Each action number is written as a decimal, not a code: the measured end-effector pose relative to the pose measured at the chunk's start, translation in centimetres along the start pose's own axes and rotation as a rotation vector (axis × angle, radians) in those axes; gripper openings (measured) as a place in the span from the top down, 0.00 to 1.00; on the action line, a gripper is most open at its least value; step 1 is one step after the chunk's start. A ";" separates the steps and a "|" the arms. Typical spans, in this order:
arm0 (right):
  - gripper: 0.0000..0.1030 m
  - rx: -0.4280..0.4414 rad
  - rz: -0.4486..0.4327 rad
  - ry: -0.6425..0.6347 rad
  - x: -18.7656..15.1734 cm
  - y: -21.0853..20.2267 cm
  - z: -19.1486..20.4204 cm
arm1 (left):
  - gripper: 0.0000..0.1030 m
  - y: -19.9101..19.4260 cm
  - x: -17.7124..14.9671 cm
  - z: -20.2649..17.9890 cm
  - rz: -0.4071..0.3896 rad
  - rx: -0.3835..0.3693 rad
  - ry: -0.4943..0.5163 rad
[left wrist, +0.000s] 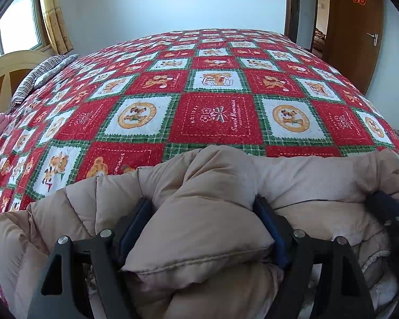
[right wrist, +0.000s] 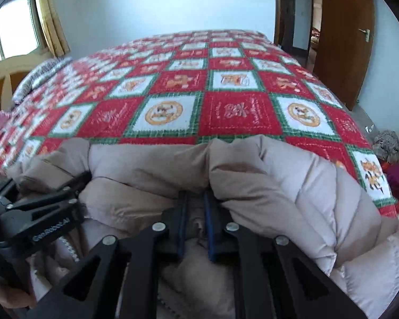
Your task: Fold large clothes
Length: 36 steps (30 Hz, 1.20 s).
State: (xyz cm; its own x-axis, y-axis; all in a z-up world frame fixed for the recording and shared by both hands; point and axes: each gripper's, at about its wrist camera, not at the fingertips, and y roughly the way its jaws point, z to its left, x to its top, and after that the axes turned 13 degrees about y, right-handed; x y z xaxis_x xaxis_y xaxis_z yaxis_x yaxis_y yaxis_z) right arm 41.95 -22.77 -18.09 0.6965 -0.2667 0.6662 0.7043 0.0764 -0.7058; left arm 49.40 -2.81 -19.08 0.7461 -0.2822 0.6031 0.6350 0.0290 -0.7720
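A beige puffy down coat lies bunched at the near edge of the bed; it also fills the lower half of the right wrist view. My left gripper holds a thick fold of the coat between its blue-padded fingers, set wide by the bulk. My right gripper is nearly closed on a thin fold of the coat. The right gripper shows at the right edge of the left wrist view, and the left gripper at the left of the right wrist view.
The bed carries a red, white and green patchwork quilt. A striped pillow and a headboard are at the left. A brown door stands at the right, with clothes on the floor.
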 end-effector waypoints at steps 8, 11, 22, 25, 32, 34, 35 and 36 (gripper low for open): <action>0.86 -0.054 0.056 0.080 0.1 1.1 -1.2 | 0.21 -0.1 0.1 0.0 -0.001 0.009 0.002; 0.86 -0.061 0.059 0.070 0.1 1.3 -1.0 | 0.21 -0.1 0.0 -0.1 -0.001 0.009 0.002; 0.68 -0.063 0.029 0.071 0.0 -2.8 -1.6 | 0.21 -4.2 -1.2 0.5 -0.014 -0.066 0.033; 0.09 -0.027 -0.037 0.088 -1.0 -8.1 -1.9 | 0.21 -8.8 -3.5 1.3 -0.069 -0.114 0.063; 0.08 0.049 -0.128 0.035 -7.1 -23.9 -6.2 | 0.21 -20.5 -13.0 6.9 -0.175 -0.331 0.041; 0.08 0.055 -0.157 0.031 -9.2 -27.9 -7.9 | 0.21 -23.2 -15.9 8.4 -0.205 -0.371 0.043; 0.08 0.047 -0.170 0.029 -10.1 -29.5 -8.7 | 0.21 -24.0 -16.9 8.7 -0.213 -0.372 0.047; 0.08 0.030 -0.185 0.029 -11.2 -31.3 -9.5 | 0.21 -25.5 -18.7 9.5 -0.225 -0.364 0.055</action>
State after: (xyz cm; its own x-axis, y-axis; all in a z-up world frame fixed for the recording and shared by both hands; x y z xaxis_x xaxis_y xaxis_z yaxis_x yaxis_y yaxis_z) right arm 10.81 -31.30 -5.72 0.5510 -0.3068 0.7761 0.8239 0.0523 -0.5643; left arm 21.15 10.79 -8.79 0.5790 -0.2936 0.7606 0.6612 -0.3767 -0.6488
